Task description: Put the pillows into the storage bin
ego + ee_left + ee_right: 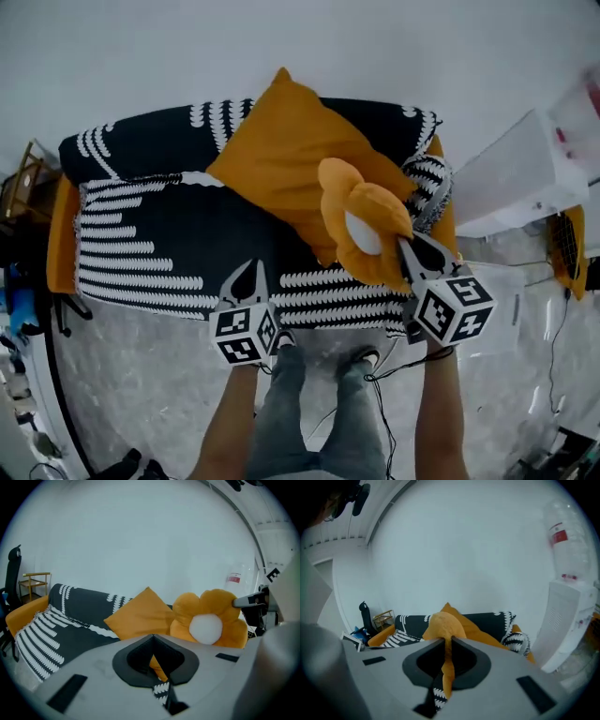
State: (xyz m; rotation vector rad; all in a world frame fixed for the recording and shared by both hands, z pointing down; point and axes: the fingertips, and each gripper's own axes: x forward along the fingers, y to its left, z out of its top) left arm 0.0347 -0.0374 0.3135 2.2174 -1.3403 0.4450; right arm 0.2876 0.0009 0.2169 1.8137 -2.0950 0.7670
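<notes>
The right gripper (pixel 409 246) pinches the flower pillow (pixel 373 202) above the sofa (pixel 141 239), partly covering the square pillow (pixel 277 150).

We look steeply down from the person's head onto a sofa (pixel 141 253) close below, with the left gripper (pixel 247 266) and right gripper (pixel 405 244) low in frame. Each gripper view rides low and faces level along its jaws, across the sofa toward a pale wall (pixel 140 536), the right one with the flower pillow (pixel 443 620) close before its lens. All three views share the sofa and the square orange pillow (pixel 281 150); the left gripper view also sees the flower pillow from the front.
</notes>
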